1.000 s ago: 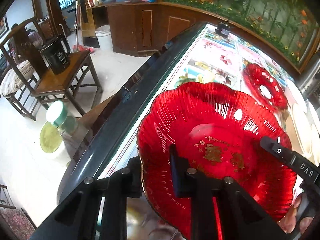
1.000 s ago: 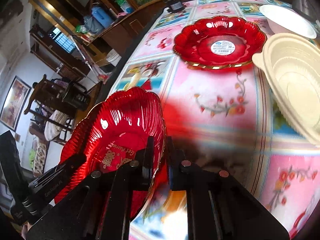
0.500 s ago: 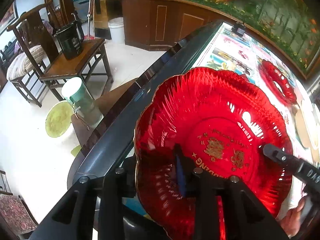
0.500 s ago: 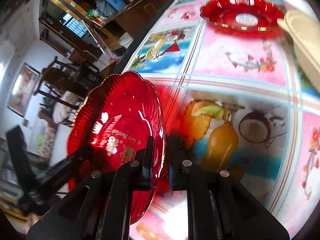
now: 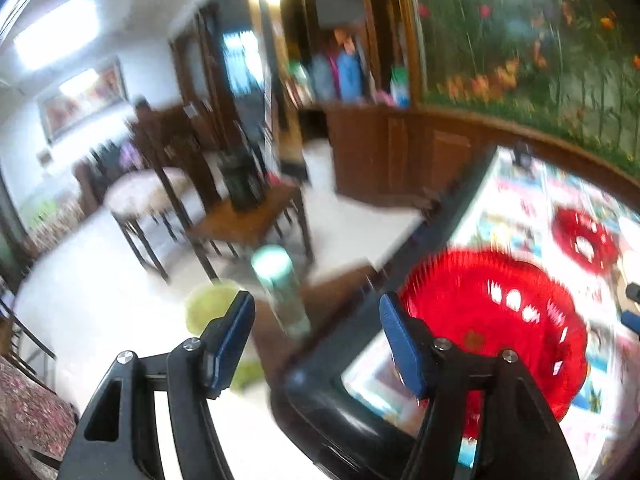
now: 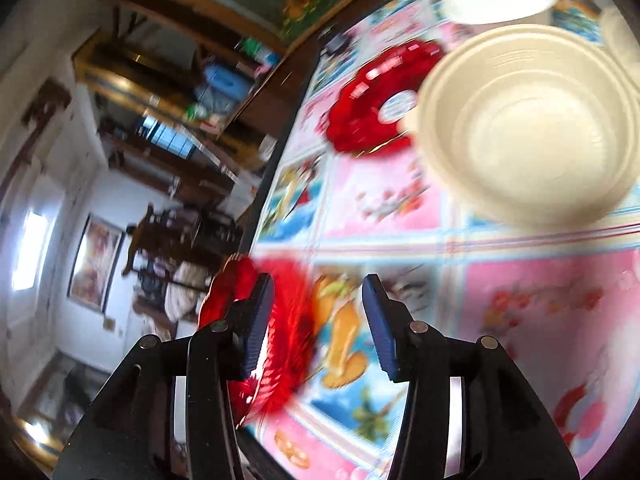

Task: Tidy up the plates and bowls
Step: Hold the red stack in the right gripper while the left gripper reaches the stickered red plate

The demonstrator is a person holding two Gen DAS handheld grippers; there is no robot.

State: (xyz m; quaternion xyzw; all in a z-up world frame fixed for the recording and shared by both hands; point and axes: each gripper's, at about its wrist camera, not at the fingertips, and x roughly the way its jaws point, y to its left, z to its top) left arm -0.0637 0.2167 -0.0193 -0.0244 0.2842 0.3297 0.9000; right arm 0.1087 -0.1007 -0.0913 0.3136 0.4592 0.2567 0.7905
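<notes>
The left tool (image 5: 316, 326) has its jaws spreading with nothing between them, and the red plate (image 5: 500, 332) lies on the counter (image 5: 516, 204) just right of its right finger, near the counter's dark edge. The right tool (image 6: 318, 320) is also opening; the same plate sits blurred by its left finger, no pad pressing it. A second red plate (image 6: 372, 100) and a cream bowl (image 6: 528, 120) lie farther along the counter.
</notes>
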